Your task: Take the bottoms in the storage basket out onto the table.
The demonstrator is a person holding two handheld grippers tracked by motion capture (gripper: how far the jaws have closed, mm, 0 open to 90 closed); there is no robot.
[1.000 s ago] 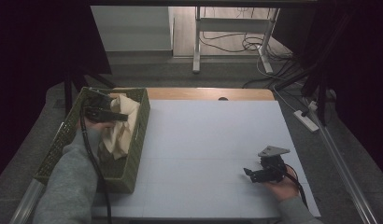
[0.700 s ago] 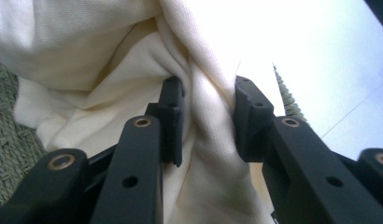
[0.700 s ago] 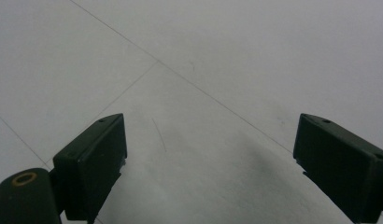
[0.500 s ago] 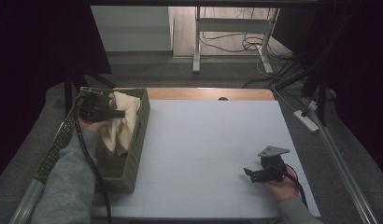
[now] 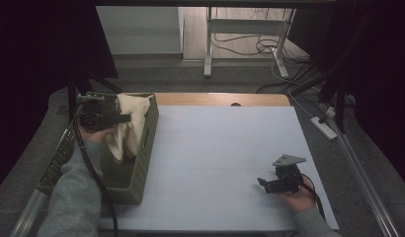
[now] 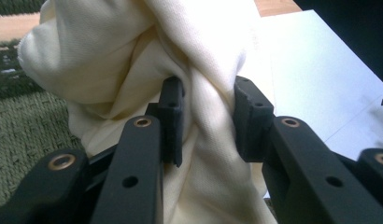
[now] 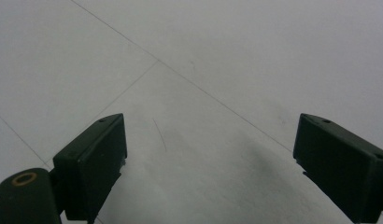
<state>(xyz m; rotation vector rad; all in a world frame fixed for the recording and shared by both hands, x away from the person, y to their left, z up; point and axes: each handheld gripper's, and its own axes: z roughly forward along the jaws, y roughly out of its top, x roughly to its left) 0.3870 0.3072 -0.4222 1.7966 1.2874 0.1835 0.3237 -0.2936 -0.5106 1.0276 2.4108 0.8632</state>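
Left gripper (image 6: pixel 206 121) of mine pinches a bunched fold of the soft cream cloth (image 5: pixel 127 126) over the green basket (image 5: pixel 136 163), which is light and floppy and may slip, so I grab a thick bunch.

You will find nothing to read here. No words, labels, brand marks or numbers can be made out on anything in these pictures.

Both grippers are black, with brass-coloured rivets on the left gripper (image 6: pixel 206 126). The right gripper (image 5: pixel 263 184) carries a grey three-cornered plate and a trailing cable. Sleeves (image 5: pixel 74 197) are grey.
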